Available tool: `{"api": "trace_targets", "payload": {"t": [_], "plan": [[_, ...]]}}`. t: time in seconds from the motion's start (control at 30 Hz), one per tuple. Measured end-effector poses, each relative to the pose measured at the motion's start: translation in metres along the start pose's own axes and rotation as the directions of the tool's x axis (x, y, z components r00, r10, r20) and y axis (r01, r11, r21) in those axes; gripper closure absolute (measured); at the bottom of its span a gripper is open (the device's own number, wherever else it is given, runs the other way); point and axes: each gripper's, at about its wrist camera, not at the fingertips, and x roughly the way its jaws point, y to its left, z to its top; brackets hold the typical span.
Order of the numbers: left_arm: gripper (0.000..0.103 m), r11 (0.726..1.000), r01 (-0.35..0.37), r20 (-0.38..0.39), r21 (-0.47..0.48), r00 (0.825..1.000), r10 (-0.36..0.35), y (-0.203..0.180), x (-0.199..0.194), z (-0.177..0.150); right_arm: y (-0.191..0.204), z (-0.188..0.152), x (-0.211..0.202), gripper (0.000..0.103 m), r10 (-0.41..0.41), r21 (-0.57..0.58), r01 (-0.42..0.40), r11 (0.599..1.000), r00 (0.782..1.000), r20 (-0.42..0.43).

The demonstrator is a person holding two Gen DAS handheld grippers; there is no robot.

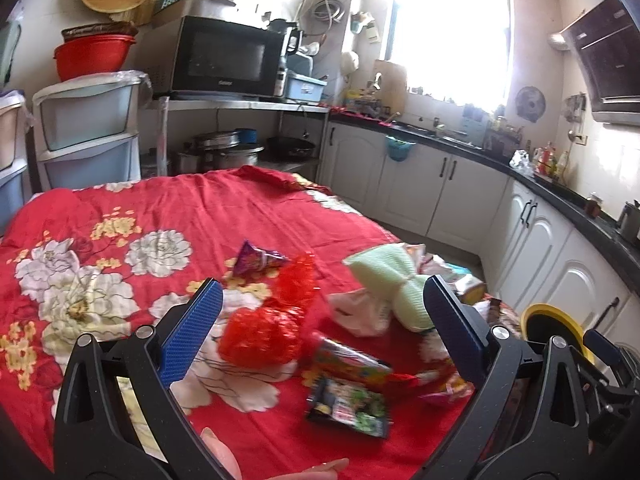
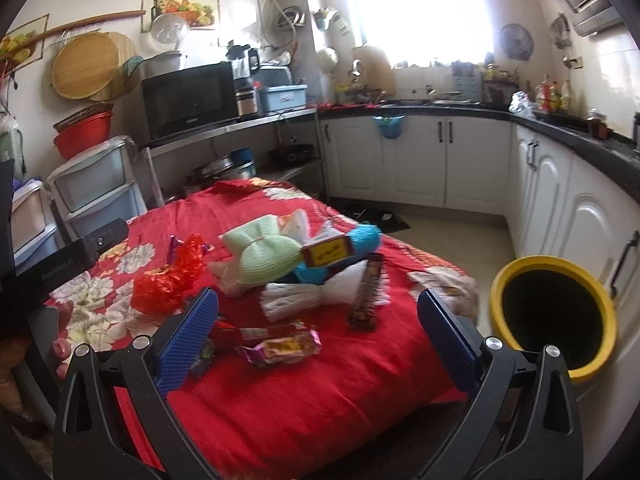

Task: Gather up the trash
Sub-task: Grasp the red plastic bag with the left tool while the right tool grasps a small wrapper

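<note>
Trash lies on a table under a red flowered cloth (image 1: 248, 208). In the left wrist view I see a red crumpled bag (image 1: 264, 332), a purple wrapper (image 1: 256, 258), a colourful wrapper (image 1: 348, 360) and a dark snack packet (image 1: 348, 406). My left gripper (image 1: 320, 320) is open above them, holding nothing. In the right wrist view a purple and yellow wrapper (image 2: 280, 346), a dark stick packet (image 2: 366, 292) and the red bag (image 2: 168, 280) lie on the cloth (image 2: 280, 400). My right gripper (image 2: 316, 320) is open and empty above the wrappers. A yellow-rimmed bin (image 2: 552, 312) stands at the right.
Pale green (image 2: 260, 256), white (image 2: 316, 296) and blue (image 2: 360, 240) yarn-like bundles and a small box (image 2: 326, 252) lie mid-table. White cabinets (image 2: 440, 160) line the far and right walls. A microwave (image 1: 224, 56) and plastic drawers (image 1: 88, 128) stand behind the table.
</note>
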Motion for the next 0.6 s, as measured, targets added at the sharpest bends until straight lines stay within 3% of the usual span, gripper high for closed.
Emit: {"api": "trace_targets", "payload": {"t": [0.33,0.43,0.6], "plan": [[0.011,0.998,-0.055,-0.098,0.037,0.994,0.058,0.033,0.043,-0.004,0.019,-0.002,0.047,0.006,0.083,-0.026,-0.086,0.996,0.992,-0.095],[0.011,0.999,-0.038,-0.170,0.022,0.985,0.041,0.040,0.065,-0.010,0.012,-0.006,0.060,0.006,0.083,0.004,-0.083,0.997,0.988,-0.130],[0.011,0.999,-0.050,-0.225,0.004,0.973,0.049,0.051,0.088,-0.020,0.003,-0.016,0.081,0.007,0.073,0.022,-0.070,0.997,0.977,-0.200]]}}
